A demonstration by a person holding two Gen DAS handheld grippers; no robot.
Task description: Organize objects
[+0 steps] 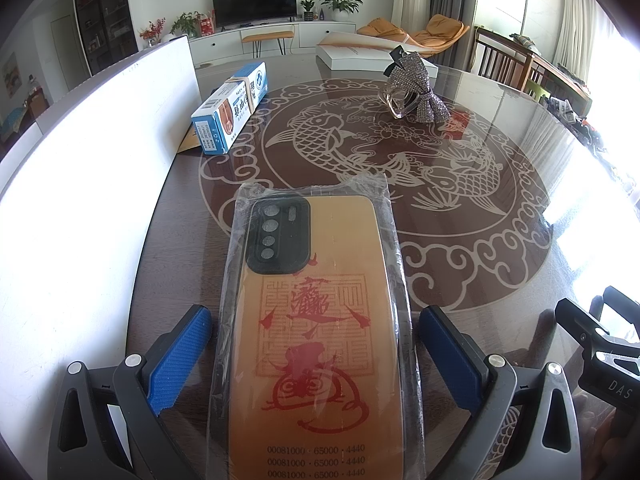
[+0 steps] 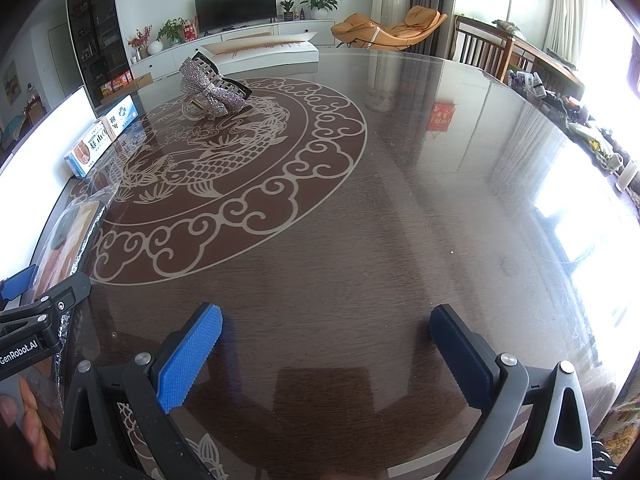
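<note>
Glossy table (image 2: 400, 220) w/ fish inlay. L view only: wrapped phone case (image 1: 316, 320) betw. left gripper (image 1: 316, 320) pads, apart. Right gripper (image 2: 326, 344) spread, empty.

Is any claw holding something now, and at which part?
Nothing is held. The left claw stands open around the wrapped phone case, pads apart from it. The right claw is open, empty.

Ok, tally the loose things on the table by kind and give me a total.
Phone case in clear wrap: 1
Blue and white box: 1
Sparkly bow hair clip: 1
Flat white box at the far edge: 1
Total: 4
</note>
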